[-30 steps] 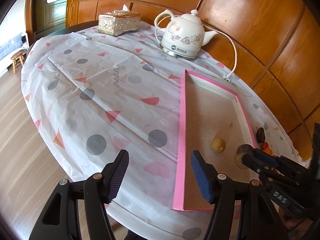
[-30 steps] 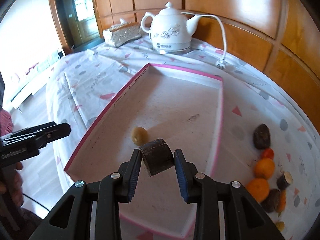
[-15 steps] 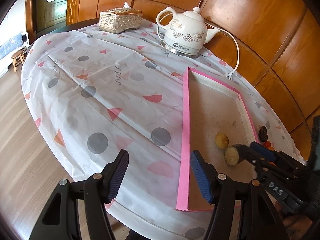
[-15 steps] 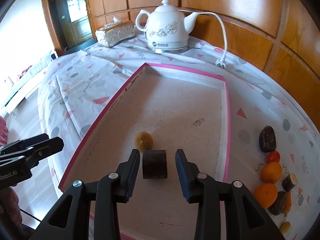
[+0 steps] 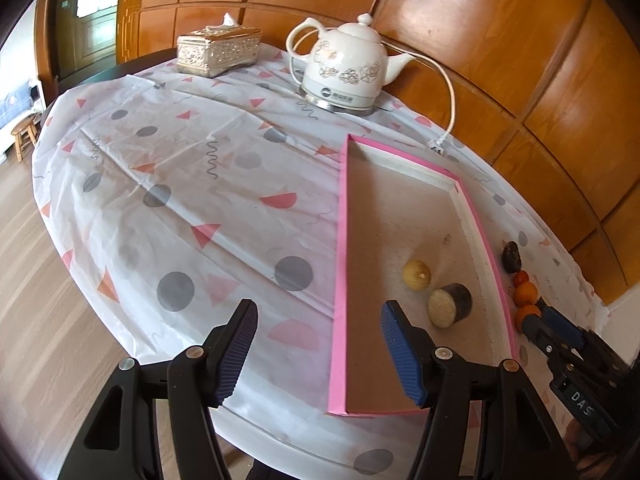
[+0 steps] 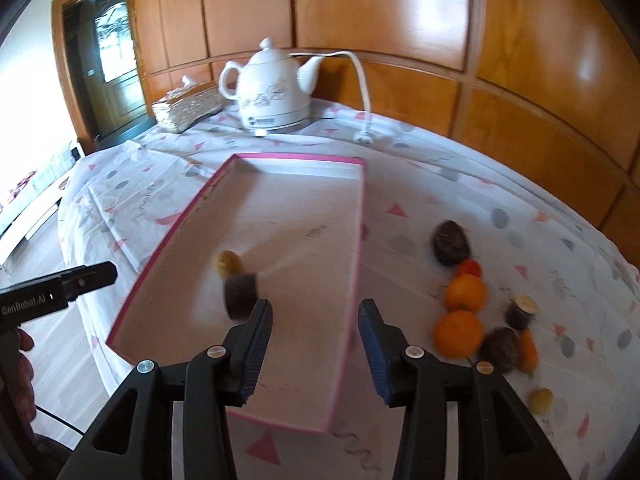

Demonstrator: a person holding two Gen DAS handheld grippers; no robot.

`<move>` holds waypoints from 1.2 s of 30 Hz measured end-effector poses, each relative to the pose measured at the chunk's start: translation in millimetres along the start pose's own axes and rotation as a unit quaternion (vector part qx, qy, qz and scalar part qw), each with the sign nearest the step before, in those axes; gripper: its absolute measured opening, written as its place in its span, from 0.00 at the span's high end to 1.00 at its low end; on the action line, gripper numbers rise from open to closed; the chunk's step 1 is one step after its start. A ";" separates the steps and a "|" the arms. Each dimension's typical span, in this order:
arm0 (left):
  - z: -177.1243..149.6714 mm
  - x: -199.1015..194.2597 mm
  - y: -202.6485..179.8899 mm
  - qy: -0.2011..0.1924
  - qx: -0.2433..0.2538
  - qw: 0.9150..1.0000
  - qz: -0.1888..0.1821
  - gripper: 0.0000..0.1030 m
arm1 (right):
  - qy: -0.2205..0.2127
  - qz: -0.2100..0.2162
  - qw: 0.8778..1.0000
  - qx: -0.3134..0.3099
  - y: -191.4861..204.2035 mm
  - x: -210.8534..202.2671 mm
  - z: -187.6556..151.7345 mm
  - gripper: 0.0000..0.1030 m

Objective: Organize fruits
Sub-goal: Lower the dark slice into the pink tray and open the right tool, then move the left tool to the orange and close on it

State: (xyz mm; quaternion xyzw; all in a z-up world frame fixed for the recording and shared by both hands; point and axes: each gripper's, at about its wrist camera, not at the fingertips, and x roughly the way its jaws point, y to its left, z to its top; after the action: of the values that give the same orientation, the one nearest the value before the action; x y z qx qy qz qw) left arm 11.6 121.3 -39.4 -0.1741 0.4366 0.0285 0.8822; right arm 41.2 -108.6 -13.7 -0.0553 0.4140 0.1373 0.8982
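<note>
A pink-rimmed shallow tray [image 5: 339, 240] [image 6: 176, 224] lies on the table. In it lie a small yellow fruit [image 5: 416, 275] [image 6: 228, 263] and a dark brown cut stub [image 5: 450, 304] [image 6: 240, 295] side by side. My right gripper [image 6: 316, 344] is open and empty, pulled back above the tray's near end; it also shows in the left wrist view [image 5: 560, 332]. My left gripper [image 5: 320, 356] is open and empty over the tablecloth by the tray's left rim. Loose fruits lie right of the tray: two oranges [image 6: 460, 312], a red one [image 6: 469, 268], dark ones [image 6: 450, 242].
A white electric kettle [image 5: 346, 74] [image 6: 272, 92] with cord and plug [image 5: 438, 146] stands at the back. A gold tissue box [image 5: 218, 50] is beside it. The round table has a patterned plastic cloth [image 5: 180, 184]. Wood panelling rises behind.
My right gripper opened, left the brown stub in the tray by the yellow fruit, and drew back to the right. My left gripper stayed open and hardly moved.
</note>
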 end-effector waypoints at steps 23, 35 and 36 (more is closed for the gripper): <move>6.5 -5.1 -37.3 0.010 0.031 0.999 -0.036 0.32 | 0.010 -0.144 0.978 0.151 -133.7 -42.6 -77.5 0.55; 16.3 -13.3 -101.7 0.004 0.101 0.991 -0.087 0.33 | 0.004 -0.259 0.924 0.282 -228.1 -66.7 -125.8 0.48; 16.8 -13.9 -107.6 0.003 0.108 0.990 -0.090 0.33 | 0.003 -0.269 0.919 0.289 -233.7 -67.8 -129.3 0.48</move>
State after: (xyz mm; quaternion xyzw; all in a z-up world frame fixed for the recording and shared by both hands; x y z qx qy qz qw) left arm 37.6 27.4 11.3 -0.1166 0.4227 -0.0988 0.8933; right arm -26.7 -373.2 -49.8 0.0976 0.4081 -0.2352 0.8767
